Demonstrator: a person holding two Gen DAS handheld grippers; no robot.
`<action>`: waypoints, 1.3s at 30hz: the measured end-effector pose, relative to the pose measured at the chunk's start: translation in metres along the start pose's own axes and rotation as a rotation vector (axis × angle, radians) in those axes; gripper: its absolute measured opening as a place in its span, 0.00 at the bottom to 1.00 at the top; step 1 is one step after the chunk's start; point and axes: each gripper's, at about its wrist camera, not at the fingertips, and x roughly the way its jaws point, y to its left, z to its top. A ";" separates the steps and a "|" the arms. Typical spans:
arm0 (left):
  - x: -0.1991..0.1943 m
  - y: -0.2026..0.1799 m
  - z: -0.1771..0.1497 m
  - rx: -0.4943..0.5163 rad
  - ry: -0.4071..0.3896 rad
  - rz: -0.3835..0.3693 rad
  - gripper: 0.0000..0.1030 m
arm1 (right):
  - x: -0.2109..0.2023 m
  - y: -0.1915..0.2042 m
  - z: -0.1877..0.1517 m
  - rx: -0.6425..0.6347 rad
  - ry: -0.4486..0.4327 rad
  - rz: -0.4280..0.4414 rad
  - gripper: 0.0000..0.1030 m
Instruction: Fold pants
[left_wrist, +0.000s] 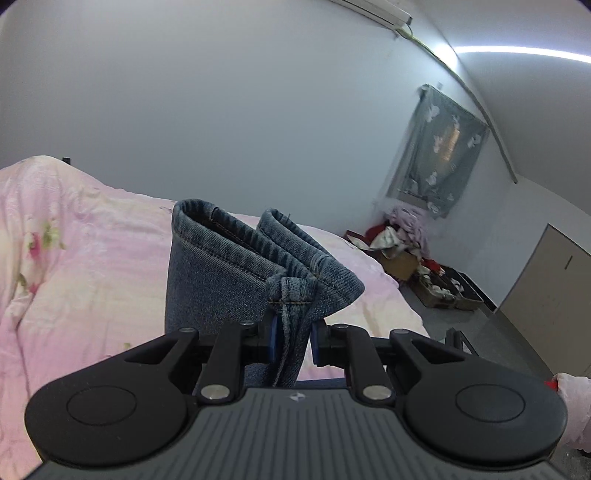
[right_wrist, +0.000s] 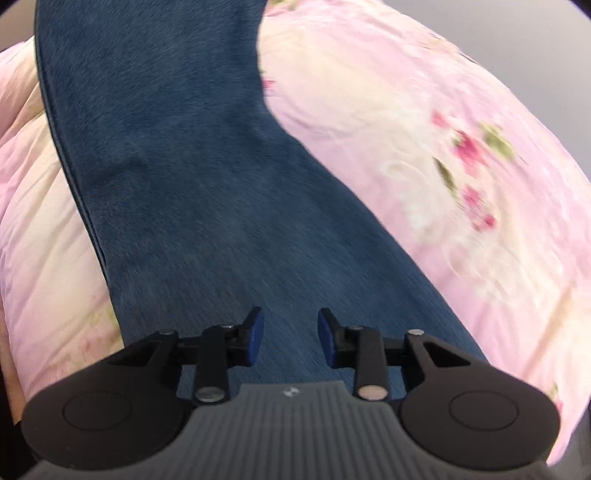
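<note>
The pants are blue denim jeans. In the left wrist view my left gripper (left_wrist: 293, 341) is shut on the hem end of the jeans (left_wrist: 221, 266), and both leg cuffs stand up above the fingers, lifted off the bed. In the right wrist view the jeans (right_wrist: 192, 177) lie as a long blue band across the pink bedcover. My right gripper (right_wrist: 290, 334) is open and empty, close above the denim. The view is motion-blurred.
The pink floral bedcover (left_wrist: 74, 258) fills the bed, also in the right wrist view (right_wrist: 443, 147). Beyond the bed's far right edge are boxes of clothes (left_wrist: 413, 254) on the floor, a curtained window (left_wrist: 439, 151) and a cabinet (left_wrist: 554, 295).
</note>
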 end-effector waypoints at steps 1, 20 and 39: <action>0.010 -0.010 -0.003 0.003 0.010 -0.020 0.17 | -0.006 -0.008 -0.008 0.025 0.001 -0.007 0.29; 0.186 -0.127 -0.163 0.190 0.559 -0.124 0.18 | -0.017 -0.073 -0.133 0.206 0.067 0.029 0.28; 0.157 -0.122 -0.172 0.213 0.662 -0.073 0.48 | -0.053 -0.059 -0.108 0.276 0.016 -0.015 0.47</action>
